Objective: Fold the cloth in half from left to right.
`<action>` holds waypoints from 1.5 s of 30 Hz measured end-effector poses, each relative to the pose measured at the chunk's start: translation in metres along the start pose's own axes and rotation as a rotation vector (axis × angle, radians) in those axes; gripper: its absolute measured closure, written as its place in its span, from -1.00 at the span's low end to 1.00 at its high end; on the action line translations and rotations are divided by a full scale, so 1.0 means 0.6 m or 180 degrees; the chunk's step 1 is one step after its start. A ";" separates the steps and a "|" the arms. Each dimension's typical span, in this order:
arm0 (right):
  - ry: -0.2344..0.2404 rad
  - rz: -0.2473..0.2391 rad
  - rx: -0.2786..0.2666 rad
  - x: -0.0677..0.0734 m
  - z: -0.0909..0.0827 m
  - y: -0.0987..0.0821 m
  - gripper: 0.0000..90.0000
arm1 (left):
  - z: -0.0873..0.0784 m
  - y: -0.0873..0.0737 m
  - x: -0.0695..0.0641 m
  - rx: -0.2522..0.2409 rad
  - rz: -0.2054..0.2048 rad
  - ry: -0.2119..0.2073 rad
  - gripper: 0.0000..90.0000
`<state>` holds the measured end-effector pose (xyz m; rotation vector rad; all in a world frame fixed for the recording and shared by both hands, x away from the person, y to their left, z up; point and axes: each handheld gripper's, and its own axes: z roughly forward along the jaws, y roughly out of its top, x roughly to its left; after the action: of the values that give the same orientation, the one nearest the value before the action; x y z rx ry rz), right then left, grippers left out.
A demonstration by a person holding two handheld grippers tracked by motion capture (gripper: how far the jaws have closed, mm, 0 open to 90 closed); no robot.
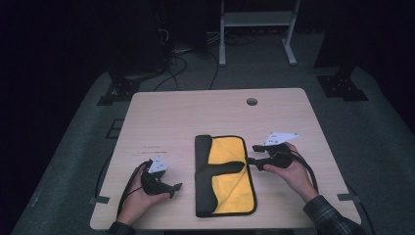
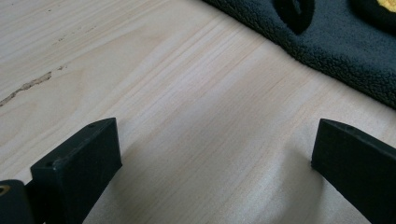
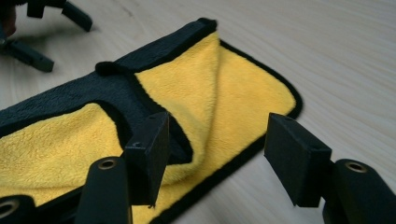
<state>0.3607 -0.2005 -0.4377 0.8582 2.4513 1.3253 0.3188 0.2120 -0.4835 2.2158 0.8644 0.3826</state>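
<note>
Table (image 1: 161, 112) lit from above, surroundings dark; close views sharp.

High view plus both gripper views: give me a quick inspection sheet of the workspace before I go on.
Surface: light wood table, round hole near far edge.
Job's things: yellow cloth with black edging, partly folded, flat at centre.
Clutter: nothing seen.
Grippers: left gripper left of the cloth, jaws open, nothing between; right gripper at the cloth's right edge, jaws open, gripping nothing.
Cables: one trails from each gripper; more on the floor beyond.
Surroundings: dark room, grey floor, white frame behind.
</note>
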 end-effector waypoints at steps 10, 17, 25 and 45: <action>0.0261 -0.0204 -0.0025 0.034 0.051 0.043 0.05 | 0.002 0.001 0.002 -0.0006 -0.0002 0.0008 -0.99; 0.0406 -0.0371 0.0081 0.058 0.101 0.066 0.14 | 0.002 0.001 0.001 -0.0022 -0.0015 0.0010 -0.99; 0.0513 -0.0503 0.0270 0.082 0.156 0.067 0.21 | 0.002 0.001 0.002 -0.0012 -0.0003 0.0009 -0.99; 0.0285 -0.0456 0.0203 0.064 0.161 0.085 0.92 | 0.002 0.001 0.002 -0.0013 -0.0003 0.0011 -0.99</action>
<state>0.3932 -0.0900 -0.4476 0.6362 2.5819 1.2675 0.3205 0.2116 -0.4838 2.2115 0.8659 0.3876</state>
